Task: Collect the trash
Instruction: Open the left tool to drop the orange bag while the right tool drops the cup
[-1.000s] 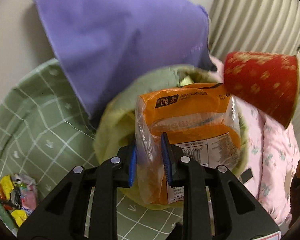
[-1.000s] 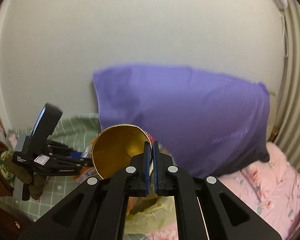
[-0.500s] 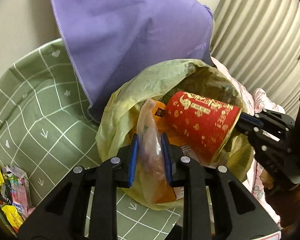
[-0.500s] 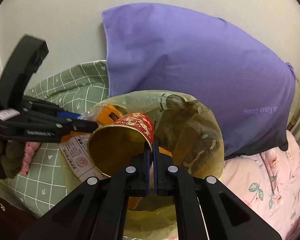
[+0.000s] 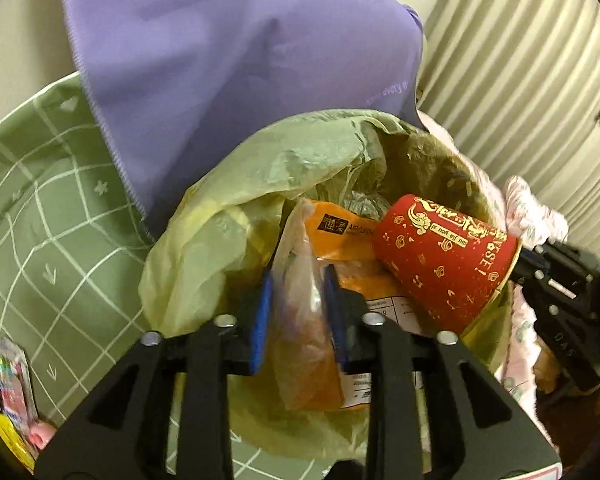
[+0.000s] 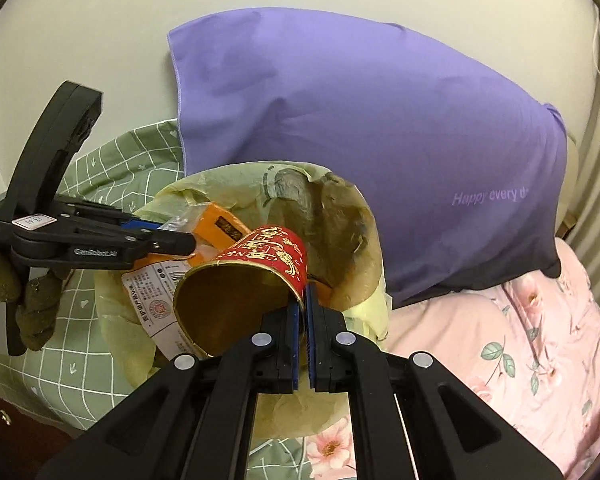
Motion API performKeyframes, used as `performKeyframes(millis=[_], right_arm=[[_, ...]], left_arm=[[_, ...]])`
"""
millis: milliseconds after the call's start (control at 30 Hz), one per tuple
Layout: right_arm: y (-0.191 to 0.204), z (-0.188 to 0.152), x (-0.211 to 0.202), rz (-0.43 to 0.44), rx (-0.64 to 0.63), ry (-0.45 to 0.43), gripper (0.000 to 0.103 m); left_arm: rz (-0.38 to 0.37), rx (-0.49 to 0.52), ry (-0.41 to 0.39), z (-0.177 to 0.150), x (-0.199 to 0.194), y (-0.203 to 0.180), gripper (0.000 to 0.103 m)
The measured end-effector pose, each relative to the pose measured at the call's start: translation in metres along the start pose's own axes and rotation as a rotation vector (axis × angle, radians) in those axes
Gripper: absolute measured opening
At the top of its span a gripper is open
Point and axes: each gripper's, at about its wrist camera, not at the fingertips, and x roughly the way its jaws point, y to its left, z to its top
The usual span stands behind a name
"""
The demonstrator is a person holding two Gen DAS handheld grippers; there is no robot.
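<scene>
we're working over the bed, purple pillow (image 6: pixel 360 152) standing up beyond both grippers, green checked sheet (image 5: pixel 40 208) off to the left gripper's left, pink floral quilt (image 6: pixel 520 352) to the right gripper's right. yellow-green trash bag (image 5: pixel 228 216) is sitting open right ahead of both tools, mouth facing us. left gripper (image 5: pixel 296 312) is reaching into the bag mouth with the orange plastic packet (image 5: pixel 332 236) between its pads; its jaws have just been opening and the left pad looks to be clearing the film, so we're judging this a release. right gripper (image 6: pixel 303 340) is pinched fully closed on the rim of the red paper cup (image 6: pixel 260 264), cup tipped on its side, base going into the bag, resting against the packet. to do this well we're wanting the packet fully past the bag lip before letting go, then the cup pushed deeper before unclamping, so nothing is rolling back onto the sheet. more wrappers (image 5: pixel 4 392) are lying low left of the left gripper, not yet collected.
</scene>
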Motion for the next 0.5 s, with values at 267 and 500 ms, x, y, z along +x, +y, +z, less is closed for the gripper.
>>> performKeyframes(millis=[267,500], right_arm=[[-0.005,0.004,-0.003,0.071,0.085,-0.01,0.006],[0.034,0.009,0.017,0.106,-0.019,0.057,0.006]], left_arm=[[-0.008,-0.027,-0.1,-0.005,-0.047,0.001,0.051],[0.063,-0.069,-0.19,-0.017,-0.085,0.012,0.054]])
